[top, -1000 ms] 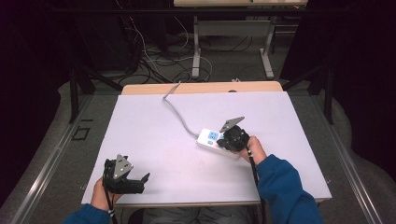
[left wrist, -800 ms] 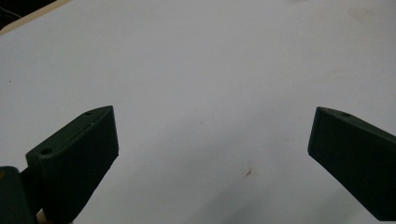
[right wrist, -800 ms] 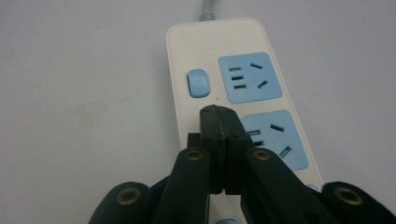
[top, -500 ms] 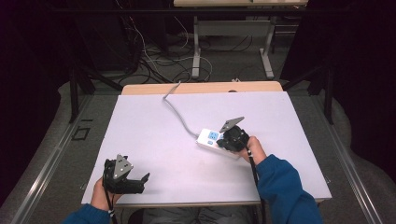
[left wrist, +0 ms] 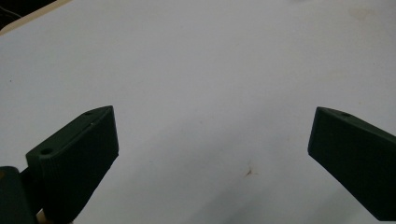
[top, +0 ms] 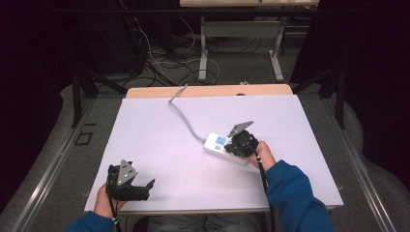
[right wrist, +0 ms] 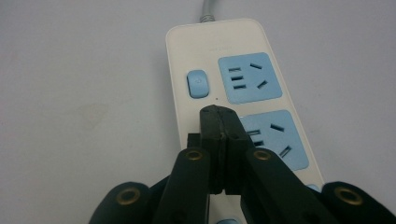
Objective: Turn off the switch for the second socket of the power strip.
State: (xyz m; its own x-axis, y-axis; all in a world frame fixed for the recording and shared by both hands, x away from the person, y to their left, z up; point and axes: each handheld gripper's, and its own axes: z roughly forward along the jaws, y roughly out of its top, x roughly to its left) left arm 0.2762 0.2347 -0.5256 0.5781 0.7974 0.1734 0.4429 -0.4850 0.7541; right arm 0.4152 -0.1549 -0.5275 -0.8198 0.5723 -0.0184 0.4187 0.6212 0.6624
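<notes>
Here nothing has shifted in the last second: the right gripper (right wrist: 219,112), jaws pressed together, hovers just short of the power strip's (right wrist: 233,84) blue switch (right wrist: 197,83), press pending; the left gripper (top: 126,181), spread wide, idles well apart from the strip.

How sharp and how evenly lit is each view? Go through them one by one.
High view: table evenly bright, the room around it dark, detail soft. Left gripper view: left gripper soft-edged at close range, a pale glare patch on the table top. Right gripper view: power strip sharp and shadowless, the shut right gripper slightly soft.
</notes>
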